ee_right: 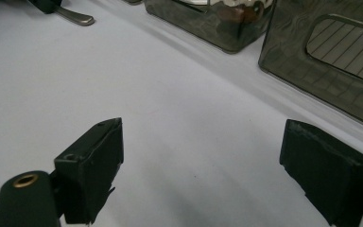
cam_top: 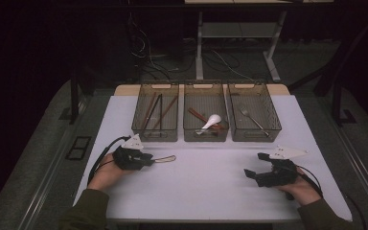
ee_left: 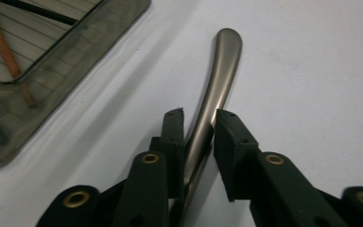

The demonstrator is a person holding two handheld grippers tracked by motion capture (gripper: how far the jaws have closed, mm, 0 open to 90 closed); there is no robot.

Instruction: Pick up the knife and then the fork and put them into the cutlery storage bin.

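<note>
A metal utensil [cam_top: 165,158] lies on the white table [cam_top: 201,191], below the left bin. Its curved, brushed handle [ee_left: 220,71] points away from my left gripper [cam_top: 146,160]. In the left gripper view the black jaws of the left gripper [ee_left: 198,116] stand on either side of the handle's lower part with the pads against it; the utensil's head is hidden under the jaws. My right gripper [cam_top: 251,173] rests low at the table's right front. Its jaws [ee_right: 203,142] stand wide apart with bare table between them. The handle's tip [ee_right: 78,18] shows far off.
Three smoky translucent bins stand in a row at the back. The left bin [cam_top: 154,134] holds chopsticks, the middle bin [cam_top: 205,136] holds a white spoon [cam_top: 212,120] and chopsticks, and the right bin [cam_top: 256,135] holds a fork [cam_top: 251,119]. A bin corner [ee_left: 9,142] lies close on the left.
</note>
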